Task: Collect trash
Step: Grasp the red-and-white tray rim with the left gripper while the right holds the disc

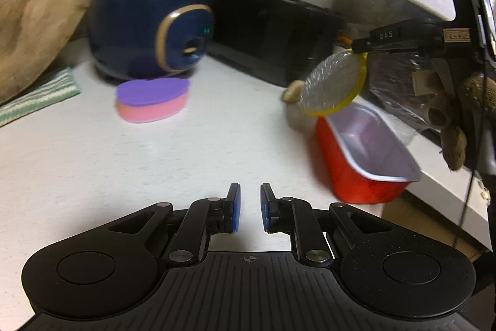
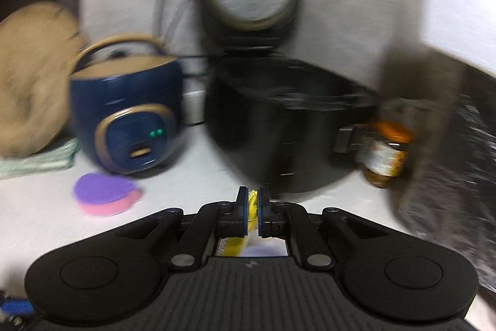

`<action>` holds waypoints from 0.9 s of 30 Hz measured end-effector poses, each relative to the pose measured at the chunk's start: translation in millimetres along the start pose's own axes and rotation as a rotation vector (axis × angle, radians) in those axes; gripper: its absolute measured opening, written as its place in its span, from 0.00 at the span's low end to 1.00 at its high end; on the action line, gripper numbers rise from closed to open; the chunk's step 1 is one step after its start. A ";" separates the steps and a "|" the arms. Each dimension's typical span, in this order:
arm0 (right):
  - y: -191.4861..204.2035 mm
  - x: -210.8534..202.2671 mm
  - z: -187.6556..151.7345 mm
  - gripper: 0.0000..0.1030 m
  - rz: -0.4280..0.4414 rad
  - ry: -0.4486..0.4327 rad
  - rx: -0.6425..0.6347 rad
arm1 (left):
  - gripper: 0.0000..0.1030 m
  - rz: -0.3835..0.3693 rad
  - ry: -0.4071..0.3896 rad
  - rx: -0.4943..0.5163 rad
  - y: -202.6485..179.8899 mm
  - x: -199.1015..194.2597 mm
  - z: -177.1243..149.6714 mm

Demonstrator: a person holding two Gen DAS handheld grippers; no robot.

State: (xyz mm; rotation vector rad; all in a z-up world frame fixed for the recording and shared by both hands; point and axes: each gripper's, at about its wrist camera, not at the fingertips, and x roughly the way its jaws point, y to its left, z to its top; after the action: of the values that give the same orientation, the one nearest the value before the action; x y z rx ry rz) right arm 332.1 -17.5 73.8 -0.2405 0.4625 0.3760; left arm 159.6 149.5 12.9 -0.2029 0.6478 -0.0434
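My right gripper (image 2: 253, 207) is shut on a round, yellow-rimmed foil lid (image 2: 253, 202), seen edge-on between its blue pads. In the left wrist view the same lid (image 1: 334, 84) hangs in the air from the right gripper (image 1: 359, 48), above the far end of a red tray with a white inside (image 1: 369, 154). A gloved hand (image 1: 465, 114) holds that gripper. My left gripper (image 1: 249, 207) hovers over the white counter (image 1: 186, 160), open by a narrow gap with nothing between its pads. A beige lump (image 1: 293, 93) lies behind the lid.
A dark blue rice cooker (image 1: 148, 20) stands at the back left with a purple and pink sponge (image 1: 152, 100) before it. A black cooker (image 2: 279, 138) with its lid up sits behind. An orange-capped jar (image 2: 386, 154) and a black bag (image 2: 449, 191) are at right.
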 end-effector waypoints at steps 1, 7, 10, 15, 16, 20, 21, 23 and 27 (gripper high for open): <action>-10.3 -1.1 0.1 0.05 -0.018 -0.002 0.013 | 0.16 -0.009 -0.003 0.003 -3.6 0.2 0.9; -57.9 2.1 -17.8 0.05 -0.090 0.042 0.073 | 0.16 -0.063 -0.049 -0.003 -15.4 -0.6 9.0; -69.9 9.0 -30.8 0.05 -0.107 0.072 0.085 | 0.16 -0.091 -0.077 -0.024 -16.4 -2.4 13.8; -82.1 10.1 -46.3 0.06 -0.120 0.096 0.107 | 0.16 -0.153 -0.095 -0.017 -19.4 0.5 21.1; -84.5 7.7 -48.7 0.06 -0.117 0.096 0.113 | 0.16 -0.159 -0.094 -0.012 -21.2 2.9 23.4; -92.1 -5.8 -61.3 0.26 -0.091 0.092 0.132 | 0.16 -0.185 -0.068 -0.007 -29.1 22.6 32.4; -93.7 -9.2 -64.4 0.36 -0.082 0.090 0.138 | 0.16 -0.186 -0.063 -0.014 -30.9 28.0 34.2; -95.8 -14.3 -69.9 0.40 -0.070 0.085 0.145 | 0.16 -0.195 -0.051 -0.024 -35.5 40.2 38.6; -98.4 -22.8 -78.4 0.47 -0.018 0.093 0.172 | 0.16 -0.229 -0.021 -0.045 -42.5 61.9 45.6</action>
State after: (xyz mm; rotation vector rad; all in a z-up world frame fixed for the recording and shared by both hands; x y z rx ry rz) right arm 322.7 -137.3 30.3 -0.0951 0.5808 0.3067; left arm 237.5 109.4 20.2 -0.3205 0.6031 -0.2467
